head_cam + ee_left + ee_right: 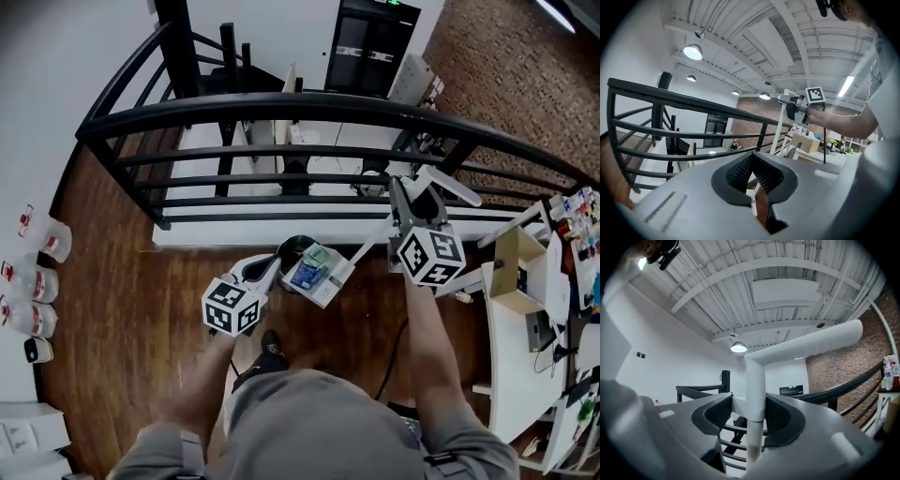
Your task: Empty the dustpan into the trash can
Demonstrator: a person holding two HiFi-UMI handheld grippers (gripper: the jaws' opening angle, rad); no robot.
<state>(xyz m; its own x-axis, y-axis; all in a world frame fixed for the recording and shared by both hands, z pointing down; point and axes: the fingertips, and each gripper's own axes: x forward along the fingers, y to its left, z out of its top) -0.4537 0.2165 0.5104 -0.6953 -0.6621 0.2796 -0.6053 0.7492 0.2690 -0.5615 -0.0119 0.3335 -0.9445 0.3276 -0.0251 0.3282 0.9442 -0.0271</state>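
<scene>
The right gripper (754,414) clamps the white dustpan handle (755,380), holding the dustpan (317,273) beside the trash can (294,247). The left gripper (753,174) is closed and empty.

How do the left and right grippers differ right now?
Right gripper is clamped on the white dustpan handle; left gripper holds nothing. Right jaws stand apart by the handle's width; left jaws meet at the tips. Both have dark ribbed pads.

Grey short-sleeved shirt (309,422), black shoe (271,349)
</scene>
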